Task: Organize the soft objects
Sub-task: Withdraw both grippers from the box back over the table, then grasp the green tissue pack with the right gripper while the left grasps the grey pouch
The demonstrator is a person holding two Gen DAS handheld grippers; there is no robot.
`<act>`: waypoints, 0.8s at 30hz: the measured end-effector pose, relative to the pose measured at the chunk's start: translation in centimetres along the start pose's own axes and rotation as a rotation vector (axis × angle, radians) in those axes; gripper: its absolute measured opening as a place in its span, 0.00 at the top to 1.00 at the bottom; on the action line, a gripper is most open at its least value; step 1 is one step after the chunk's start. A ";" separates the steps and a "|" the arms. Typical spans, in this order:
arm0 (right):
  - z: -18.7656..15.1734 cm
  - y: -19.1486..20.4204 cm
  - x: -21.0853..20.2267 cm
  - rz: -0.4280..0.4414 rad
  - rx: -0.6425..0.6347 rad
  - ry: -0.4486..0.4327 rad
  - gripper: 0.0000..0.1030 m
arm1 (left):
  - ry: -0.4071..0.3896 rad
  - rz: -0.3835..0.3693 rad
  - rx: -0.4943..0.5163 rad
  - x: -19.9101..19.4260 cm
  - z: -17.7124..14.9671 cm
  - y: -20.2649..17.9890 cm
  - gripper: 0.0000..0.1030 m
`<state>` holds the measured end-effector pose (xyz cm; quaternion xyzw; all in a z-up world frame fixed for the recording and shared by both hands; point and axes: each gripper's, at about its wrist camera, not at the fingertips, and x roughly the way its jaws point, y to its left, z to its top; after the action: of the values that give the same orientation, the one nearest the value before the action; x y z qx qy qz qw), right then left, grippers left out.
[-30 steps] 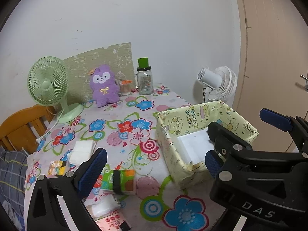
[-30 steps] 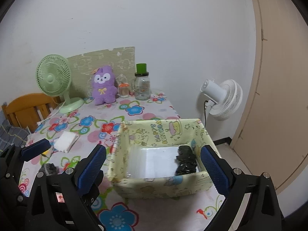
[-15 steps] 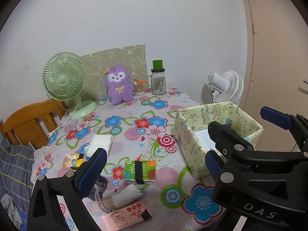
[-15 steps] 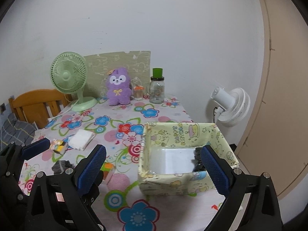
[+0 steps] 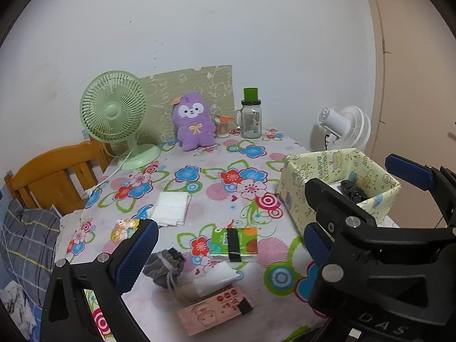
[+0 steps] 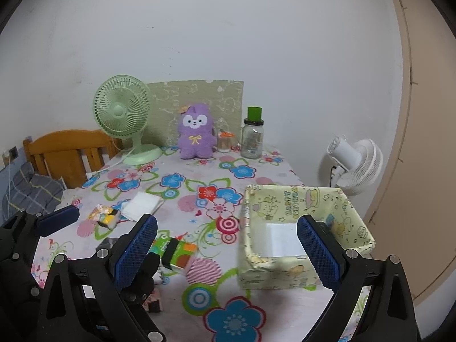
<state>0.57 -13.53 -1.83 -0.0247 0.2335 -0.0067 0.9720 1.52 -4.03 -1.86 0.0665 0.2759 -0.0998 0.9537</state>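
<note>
Purple plush (image 5: 194, 125), green fan (image 5: 113, 108), floral tablecloth (image 5: 199, 176).

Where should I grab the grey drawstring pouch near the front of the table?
Grip the pouch across its bunched, gathered neck, coming from above. It lies slumped and lumpy on the tablecloth, so the neck looks like the narrowest, firmest part for the open left gripper.

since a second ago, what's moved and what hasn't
Both grippers pulled back from the yellow box, the right gripper and the left gripper alike, so more of the table shows. Both are open and empty; nothing was grabbed or released. The dark item in the box, the tissue pack, grey pouch and plush stayed put.
</note>
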 end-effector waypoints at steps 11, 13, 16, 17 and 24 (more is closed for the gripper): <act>-0.5 2.1 1.8 0.039 -0.007 0.046 0.03 | 0.041 0.034 -0.030 0.8 -1.1 2.4 0.00; -0.6 2.4 2.2 0.039 -0.008 0.055 0.03 | 0.047 0.036 -0.035 1.1 -1.3 2.7 0.00; -0.8 2.7 2.9 0.040 -0.011 0.066 0.03 | 0.057 0.034 -0.042 1.6 -1.6 3.0 0.00; -0.8 2.8 3.1 0.040 -0.012 0.070 0.03 | 0.060 0.033 -0.043 1.8 -1.6 3.1 0.00; -1.1 3.6 5.0 0.047 -0.017 0.100 0.03 | 0.087 0.033 -0.054 3.2 -2.1 4.0 0.00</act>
<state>4.52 -10.11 -5.28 -0.0269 0.2822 0.0170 0.9588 4.02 -0.24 -5.05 0.0497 0.3187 -0.0737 0.9437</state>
